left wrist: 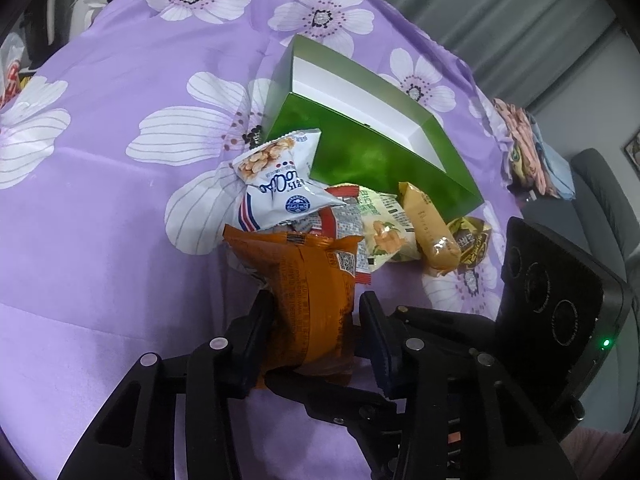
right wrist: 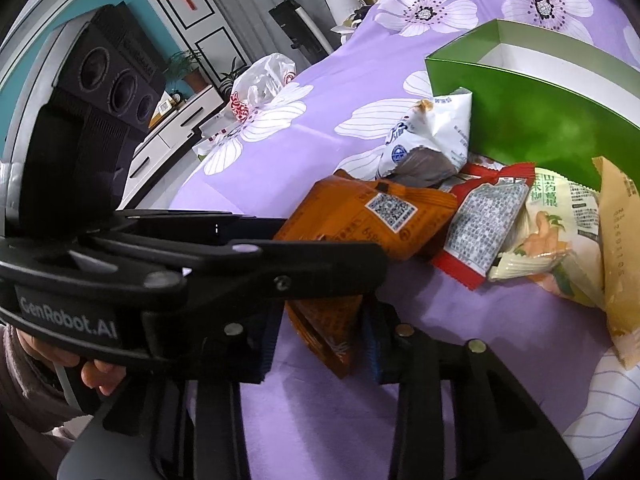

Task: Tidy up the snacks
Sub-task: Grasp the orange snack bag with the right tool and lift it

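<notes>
L gripper [left wrist: 316, 328]: fingers clamp crinkled orange foil packet [left wrist: 308, 280], lower centre | R gripper [right wrist: 324, 340]: pinching same packet's corner | glossy green open box [left wrist: 360, 152] upper right | purple floral sheet [left wrist: 100, 200]

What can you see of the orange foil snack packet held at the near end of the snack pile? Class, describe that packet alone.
The orange foil snack packet is a crinkled, sealed pillow pack with dark small print and a white QR-code patch near its crimped top edge. It stands tilted above the purple flowered bedsheet. The left gripper clamps its lower half, and the right gripper pinches one end. Its top edge overlaps the white peanut-picture packet and red-edged packet.
</notes>
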